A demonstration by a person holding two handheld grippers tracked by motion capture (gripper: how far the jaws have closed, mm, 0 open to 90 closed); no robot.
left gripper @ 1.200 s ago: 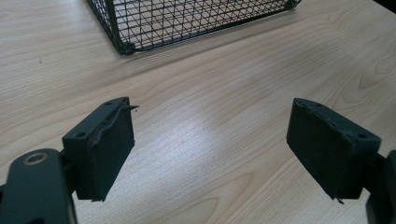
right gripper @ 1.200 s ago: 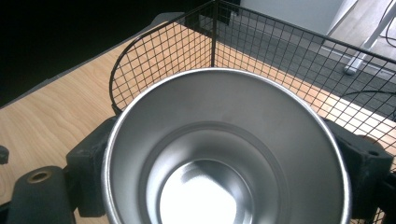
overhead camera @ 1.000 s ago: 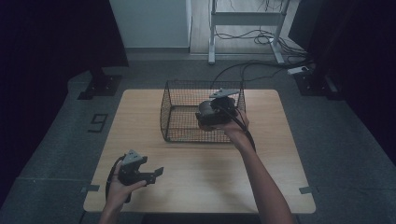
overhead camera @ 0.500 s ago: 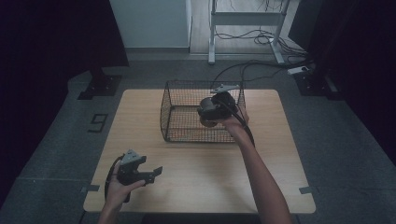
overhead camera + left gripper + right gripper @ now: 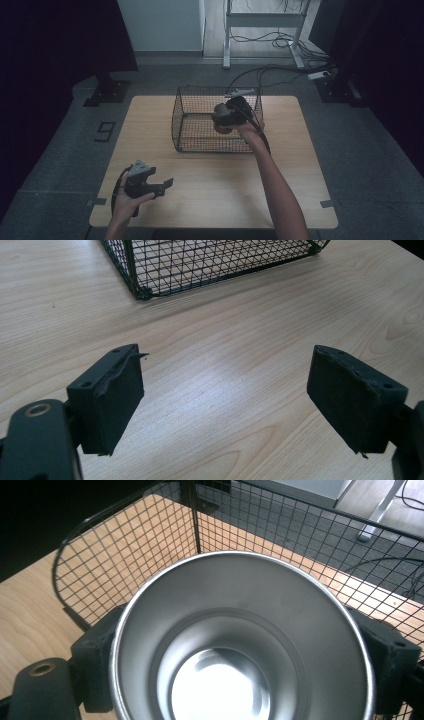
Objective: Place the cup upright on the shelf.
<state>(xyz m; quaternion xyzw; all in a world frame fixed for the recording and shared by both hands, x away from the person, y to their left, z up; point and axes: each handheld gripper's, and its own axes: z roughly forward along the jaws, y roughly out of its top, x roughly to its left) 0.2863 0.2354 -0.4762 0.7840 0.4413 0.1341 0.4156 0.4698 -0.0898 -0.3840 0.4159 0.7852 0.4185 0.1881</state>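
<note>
A shiny metal cup [image 5: 235,645] is clamped between the black pads [image 5: 95,655] of my right gripper [image 5: 240,650], its open mouth facing the camera and nothing inside. In the high view that right gripper [image 5: 221,123] hangs in the right part of a black wire basket [image 5: 200,145], near rim height, with the cup [image 5: 223,129] under it. My left gripper [image 5: 162,185] rests low over the table's front left. Its jaws stand wide apart and nothing lies between them in the left gripper view [image 5: 225,400].
The wooden table [image 5: 225,195] is bare around the basket. The basket's near corner [image 5: 142,290] lies ahead of the left gripper. Cables and a metal stand [image 5: 260,30] sit on the floor behind the table.
The right gripper with the cup has shifted slightly and sunk a little at the basket. The left gripper has stayed where it was.
</note>
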